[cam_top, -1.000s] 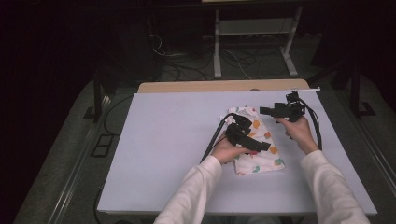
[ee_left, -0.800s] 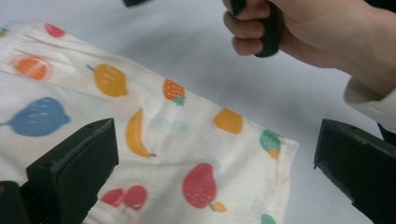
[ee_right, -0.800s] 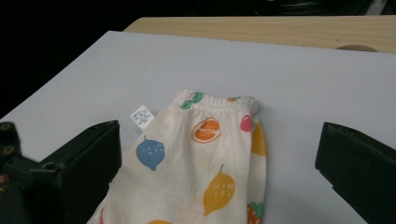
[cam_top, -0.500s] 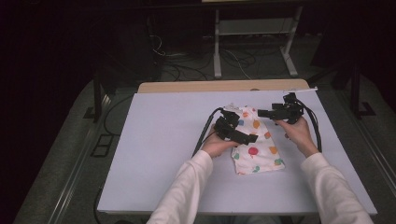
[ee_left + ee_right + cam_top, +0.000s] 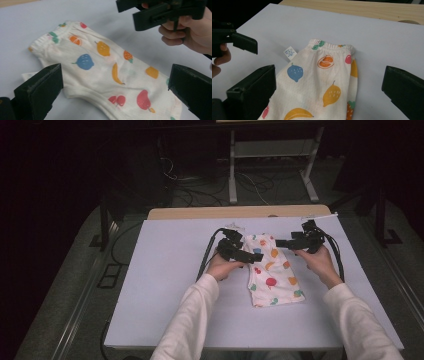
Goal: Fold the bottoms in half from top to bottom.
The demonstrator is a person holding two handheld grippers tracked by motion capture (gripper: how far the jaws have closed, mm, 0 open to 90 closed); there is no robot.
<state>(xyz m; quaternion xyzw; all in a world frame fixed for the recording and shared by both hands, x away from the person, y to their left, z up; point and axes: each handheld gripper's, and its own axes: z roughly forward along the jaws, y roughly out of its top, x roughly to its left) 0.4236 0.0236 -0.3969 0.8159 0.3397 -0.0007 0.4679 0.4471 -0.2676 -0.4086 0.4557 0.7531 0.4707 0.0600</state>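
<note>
One fruit-print garment point(image 5: 272, 271) is lying folded on the white table point(image 5: 165, 285), sitting between two grippers. The left gripper point(image 5: 248, 256) and right gripper point(image 5: 283, 242) are both hovering unclenched, grasping nothing.

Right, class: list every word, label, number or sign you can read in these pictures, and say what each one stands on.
White care tag at the waistband of the fruit-print garment: it carries small dark print, too blurred to read.
Fruit-print garment: pictures of fruit, no lettering.
White table sheet, left tool and right tool: no readable text.
</note>
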